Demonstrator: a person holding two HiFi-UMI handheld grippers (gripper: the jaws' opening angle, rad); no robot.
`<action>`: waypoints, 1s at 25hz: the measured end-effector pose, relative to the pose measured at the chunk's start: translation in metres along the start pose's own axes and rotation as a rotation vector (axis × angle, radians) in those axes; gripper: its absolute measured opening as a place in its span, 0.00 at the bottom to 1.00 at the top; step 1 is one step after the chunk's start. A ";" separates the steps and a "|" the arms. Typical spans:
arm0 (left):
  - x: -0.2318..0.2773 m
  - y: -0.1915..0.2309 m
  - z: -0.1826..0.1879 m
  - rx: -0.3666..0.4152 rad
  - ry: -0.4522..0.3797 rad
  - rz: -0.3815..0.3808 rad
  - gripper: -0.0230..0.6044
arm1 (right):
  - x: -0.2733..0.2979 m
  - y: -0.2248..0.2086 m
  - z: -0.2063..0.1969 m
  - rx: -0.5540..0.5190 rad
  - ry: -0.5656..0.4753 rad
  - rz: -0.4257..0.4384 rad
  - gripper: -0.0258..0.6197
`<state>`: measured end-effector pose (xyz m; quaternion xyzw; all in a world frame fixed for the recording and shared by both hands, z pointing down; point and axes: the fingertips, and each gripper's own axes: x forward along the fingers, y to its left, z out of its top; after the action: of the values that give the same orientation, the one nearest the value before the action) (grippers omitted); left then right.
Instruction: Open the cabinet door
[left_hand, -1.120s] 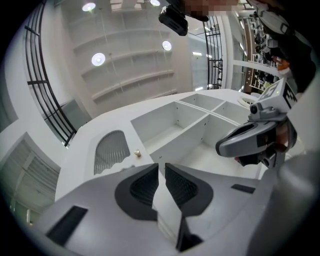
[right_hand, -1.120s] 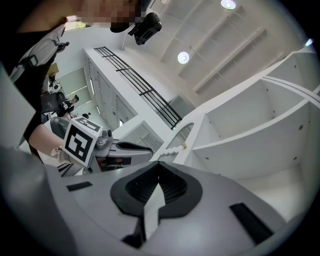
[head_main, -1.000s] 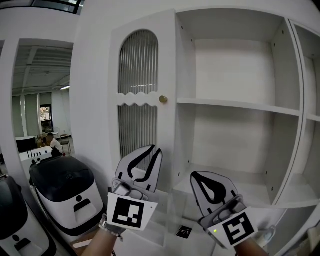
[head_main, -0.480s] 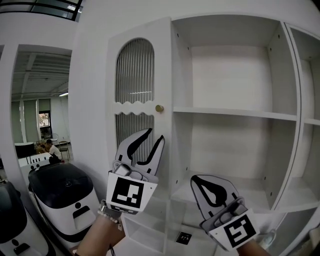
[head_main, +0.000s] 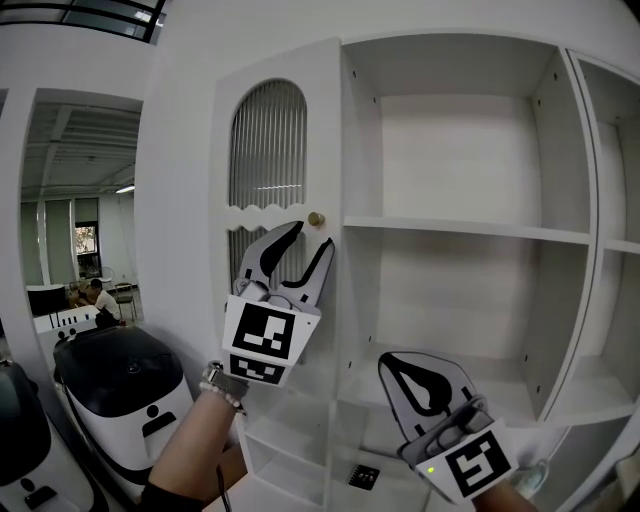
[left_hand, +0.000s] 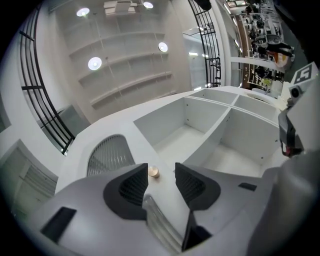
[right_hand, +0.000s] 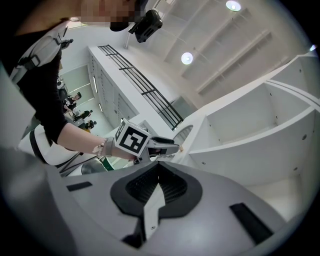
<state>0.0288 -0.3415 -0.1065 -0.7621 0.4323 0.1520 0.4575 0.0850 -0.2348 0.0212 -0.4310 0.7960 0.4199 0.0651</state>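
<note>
Cabinet door (head_main: 275, 150) shut, knob (head_main: 316, 218) at its right edge. Left gripper (head_main: 314, 234) just below knob, jaws opening, knob ahead of gap, untouched; right gripper (head_main: 425, 385) lower, jaws pressed together. Risk: off-centre closure slips off knob

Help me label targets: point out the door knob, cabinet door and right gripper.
door knob (head_main: 316, 218), head view, its round brass face.
cabinet door (head_main: 268, 140), head view, its ribbed arched panel.
right gripper (head_main: 388, 362), head view, its closed tips.
</note>
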 end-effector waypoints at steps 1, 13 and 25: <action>0.004 0.002 -0.001 -0.007 0.003 0.003 0.29 | 0.001 0.000 0.000 -0.001 -0.002 0.001 0.04; 0.032 0.017 -0.018 -0.044 0.042 0.012 0.30 | -0.001 -0.001 -0.003 -0.004 0.011 -0.002 0.04; 0.032 0.017 -0.018 -0.057 0.089 -0.023 0.16 | 0.000 0.001 -0.018 -0.011 0.054 -0.009 0.04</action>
<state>0.0313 -0.3766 -0.1264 -0.7857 0.4389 0.1251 0.4176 0.0887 -0.2481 0.0333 -0.4459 0.7932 0.4125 0.0431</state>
